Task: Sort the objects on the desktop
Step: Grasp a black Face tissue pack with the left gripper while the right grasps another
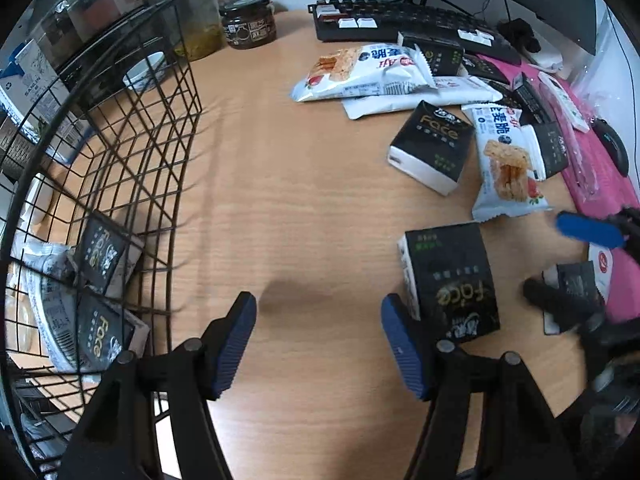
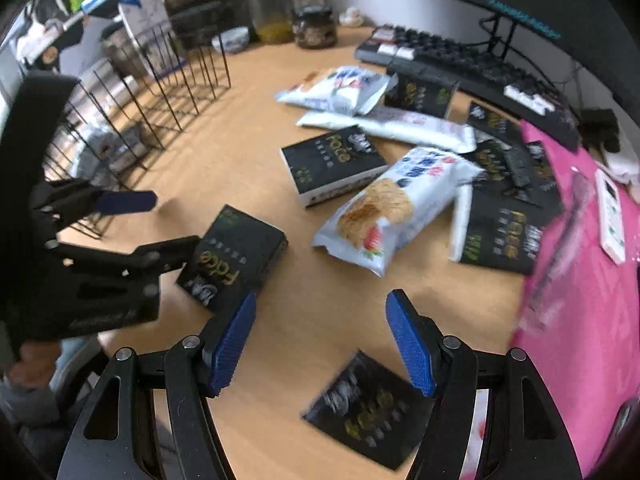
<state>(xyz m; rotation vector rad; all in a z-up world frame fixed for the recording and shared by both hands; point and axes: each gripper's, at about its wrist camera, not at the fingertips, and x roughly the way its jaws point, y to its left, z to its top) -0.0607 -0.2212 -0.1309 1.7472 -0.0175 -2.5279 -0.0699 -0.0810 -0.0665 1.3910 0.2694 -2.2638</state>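
The left gripper (image 1: 318,344) is held with jaws apart over bare wooden desk (image 1: 300,200), nothing between them; a black "Face" box (image 1: 450,280) lies just beside its right finger. The right gripper (image 2: 320,344) is likewise spread and empty above a black sachet (image 2: 368,408). The wire basket (image 1: 132,152) already holds similar packets.

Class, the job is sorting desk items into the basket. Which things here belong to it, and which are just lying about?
Belong to the job:
black wire basket
black Face boxes
white snack packets
open left gripper
open right gripper

Just lying about:
black keyboard
dark glass jar
black mouse
pink mat
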